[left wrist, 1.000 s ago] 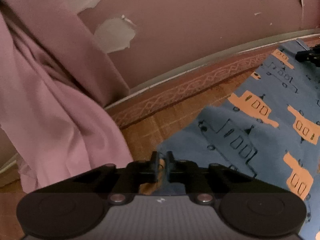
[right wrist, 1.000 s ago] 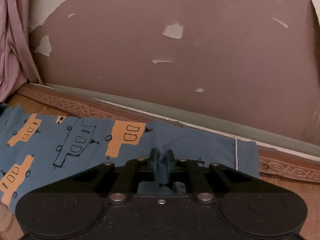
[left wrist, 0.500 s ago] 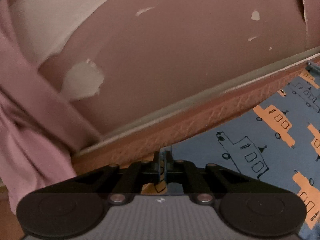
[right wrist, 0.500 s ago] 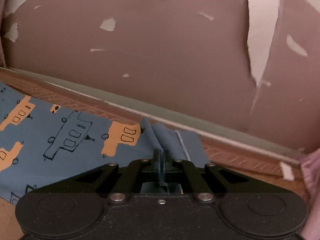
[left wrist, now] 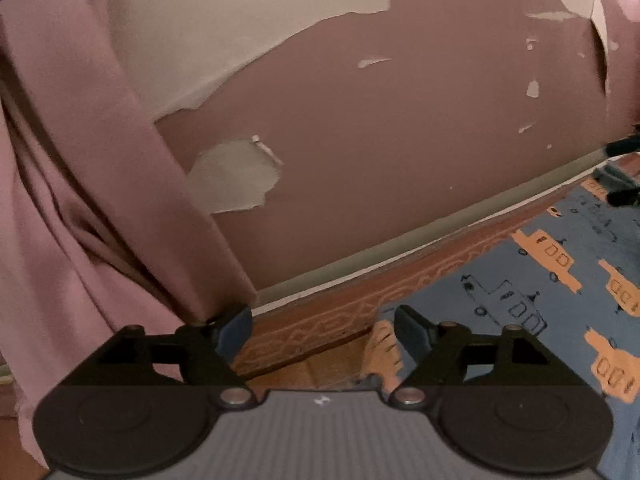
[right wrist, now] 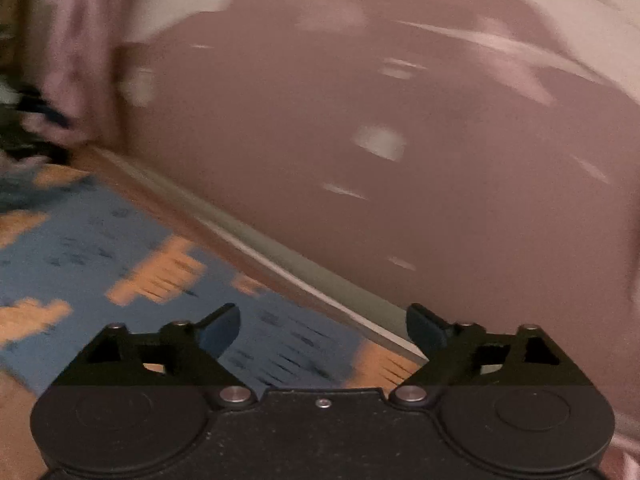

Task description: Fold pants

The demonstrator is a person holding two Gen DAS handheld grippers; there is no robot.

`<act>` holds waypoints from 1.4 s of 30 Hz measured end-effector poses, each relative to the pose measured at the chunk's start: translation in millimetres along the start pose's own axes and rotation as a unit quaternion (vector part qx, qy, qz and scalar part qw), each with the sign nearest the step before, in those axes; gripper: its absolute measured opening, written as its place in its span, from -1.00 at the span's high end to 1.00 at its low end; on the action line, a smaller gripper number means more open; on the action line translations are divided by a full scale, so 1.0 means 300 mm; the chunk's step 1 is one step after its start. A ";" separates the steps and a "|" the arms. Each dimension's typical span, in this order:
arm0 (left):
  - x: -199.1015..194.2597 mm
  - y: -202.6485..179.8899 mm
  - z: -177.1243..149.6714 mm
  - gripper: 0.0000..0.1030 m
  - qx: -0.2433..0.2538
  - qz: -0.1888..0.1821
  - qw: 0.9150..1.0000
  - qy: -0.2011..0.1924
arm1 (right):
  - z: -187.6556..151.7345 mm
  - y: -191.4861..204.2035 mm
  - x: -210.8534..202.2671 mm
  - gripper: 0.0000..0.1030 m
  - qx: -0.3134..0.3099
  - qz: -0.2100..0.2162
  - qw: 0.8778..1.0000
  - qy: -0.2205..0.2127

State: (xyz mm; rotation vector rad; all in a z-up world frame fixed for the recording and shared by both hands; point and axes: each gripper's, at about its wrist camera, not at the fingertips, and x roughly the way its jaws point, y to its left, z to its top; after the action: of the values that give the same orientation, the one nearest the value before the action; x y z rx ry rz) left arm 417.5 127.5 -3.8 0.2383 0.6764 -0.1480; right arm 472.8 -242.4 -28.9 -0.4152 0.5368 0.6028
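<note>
Peeling mauve wall [left wrist: 400,128] and a pink curtain [left wrist: 80,200] fill the left wrist view, where the left gripper [left wrist: 322,320] stands spread wide and empty, the blue pants [left wrist: 520,300] with orange vehicle prints lying flat just right of its right finger. Blurred, the right wrist view shows the right gripper [right wrist: 322,322] likewise released over the pants [right wrist: 100,240], which spread ahead and to its left. Light, limp cloth, I judge, best pinched at a hem or corner.

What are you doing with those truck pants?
A person is folding blue pants printed with orange trucks, using a two-finger gripper in each hand. Right now the left gripper and the right gripper are both open and hold nothing. The pants lie flat on the patterned floor along the peeling wall, with a pink curtain hanging at the left. The right view is blurred.
</note>
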 end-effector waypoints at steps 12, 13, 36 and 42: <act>0.105 0.006 0.012 0.12 -0.018 -0.097 0.991 0.094 | 0.175 0.060 0.220 -0.49 -0.029 0.135 0.988 0.065; 0.114 0.004 0.013 0.17 -0.023 -0.098 0.990 0.100 | 0.174 0.059 0.226 -0.44 -0.029 0.140 0.987 0.070; -0.099 -0.111 -0.019 0.94 0.043 -0.012 0.999 0.003 | 0.127 0.175 0.049 0.99 -0.057 0.036 0.997 0.030; -0.232 -0.163 -0.044 0.94 0.072 0.038 0.995 -0.049 | 0.134 0.256 -0.174 1.00 -0.090 -0.004 0.995 -0.037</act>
State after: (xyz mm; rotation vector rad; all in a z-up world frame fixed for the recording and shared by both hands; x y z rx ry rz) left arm 345.6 88.0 22.2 0.3921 0.5584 -0.1350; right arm 402.3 -186.1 17.0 -0.5626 0.4112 0.6595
